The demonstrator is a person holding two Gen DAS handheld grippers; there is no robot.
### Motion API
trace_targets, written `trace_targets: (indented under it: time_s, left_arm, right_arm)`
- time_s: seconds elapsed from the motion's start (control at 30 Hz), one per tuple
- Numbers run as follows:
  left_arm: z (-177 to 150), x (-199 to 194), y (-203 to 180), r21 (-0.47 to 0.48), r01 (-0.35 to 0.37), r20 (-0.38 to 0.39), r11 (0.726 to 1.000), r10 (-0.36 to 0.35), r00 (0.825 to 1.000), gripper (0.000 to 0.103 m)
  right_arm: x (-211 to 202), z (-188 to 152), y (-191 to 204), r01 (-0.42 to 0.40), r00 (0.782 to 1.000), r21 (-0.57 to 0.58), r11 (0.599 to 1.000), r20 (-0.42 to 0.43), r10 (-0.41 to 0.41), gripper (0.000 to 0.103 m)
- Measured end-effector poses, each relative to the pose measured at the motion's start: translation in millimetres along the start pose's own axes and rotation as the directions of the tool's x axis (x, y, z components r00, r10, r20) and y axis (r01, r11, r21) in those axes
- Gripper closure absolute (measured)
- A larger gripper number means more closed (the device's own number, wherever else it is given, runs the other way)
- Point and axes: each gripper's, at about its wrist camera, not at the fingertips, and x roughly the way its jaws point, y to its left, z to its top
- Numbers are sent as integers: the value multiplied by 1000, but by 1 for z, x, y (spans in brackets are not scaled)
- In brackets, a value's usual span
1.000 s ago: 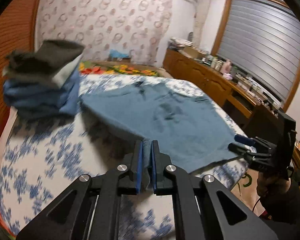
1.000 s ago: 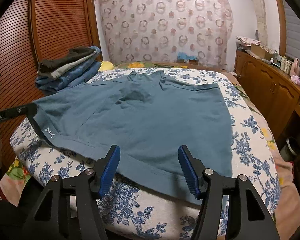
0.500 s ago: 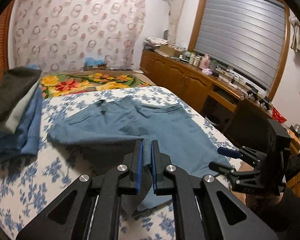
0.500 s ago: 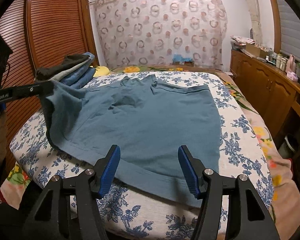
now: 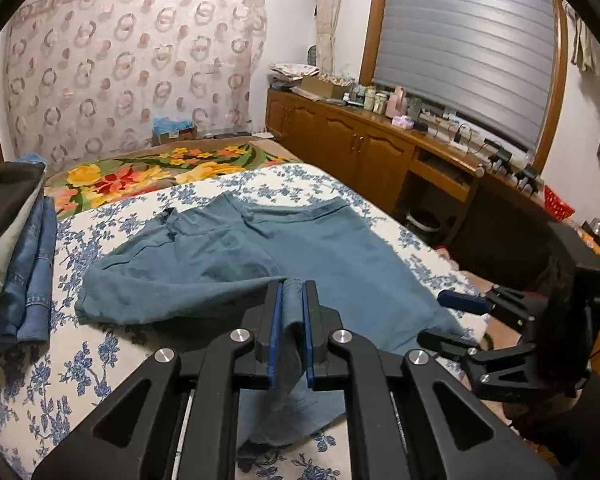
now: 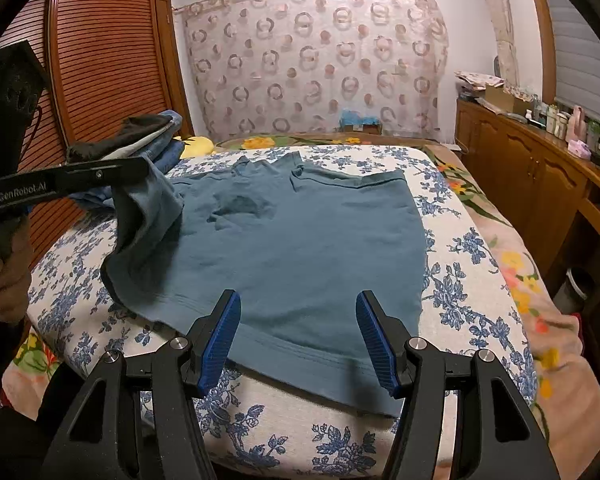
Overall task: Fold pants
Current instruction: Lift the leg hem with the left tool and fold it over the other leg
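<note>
The left gripper is clenched on a lifted corner of the pants; the right gripper, released, hovers over their near hem.

A bed with a white sheet printed in blue flowers fills the middle of the room. Behind it hangs a sheer curtain patterned with rings. A slatted wooden wardrobe door stands on one side. Along the other runs a low wooden cabinet crowded with bottles and boxes, under a window with a grey blind. The walls are pale.
</note>
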Motion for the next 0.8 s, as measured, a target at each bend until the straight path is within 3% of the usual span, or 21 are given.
trace_targets:
  time_s: [0.13,0.2,0.27,0.33,0.43,0.47,0.8]
  left_arm:
    - [-4,-1,7,-9,-25,-11,1000,25,1000,90]
    - [-6,-6,11,-15,-34,-3,999,34,999,77]
    - [-6,-10,15,-24,-30,6,999,30,1000,55]
    - [-7,-12,20,-36,-34,6,999,34,999,51]
    - [-12,-15,28,-49,-57,2,997,57,998,27]
    - [-15,-16,32,-58,-55,7,997,55,998,24]
    - [-56,2,60,-103,-132,-120,986,119,986,24]
  right_arm:
    - [2,1,-1,-4,1000,5,1000,-5,4,41]
    - [3,1,-1,-5,1000,4,1000,-7,5,41]
    - [4,2,0,-6,1000,1,1000,-9,6,41]
    - [5,3,0,-7,1000,0,1000,-11,7,41]
    - [5,4,0,-7,1000,-3,1000,-10,7,41]
    - [6,5,1,-8,1000,-5,1000,-10,8,41]
    - [13,10,8,-35,999,-30,999,-19,34,42]
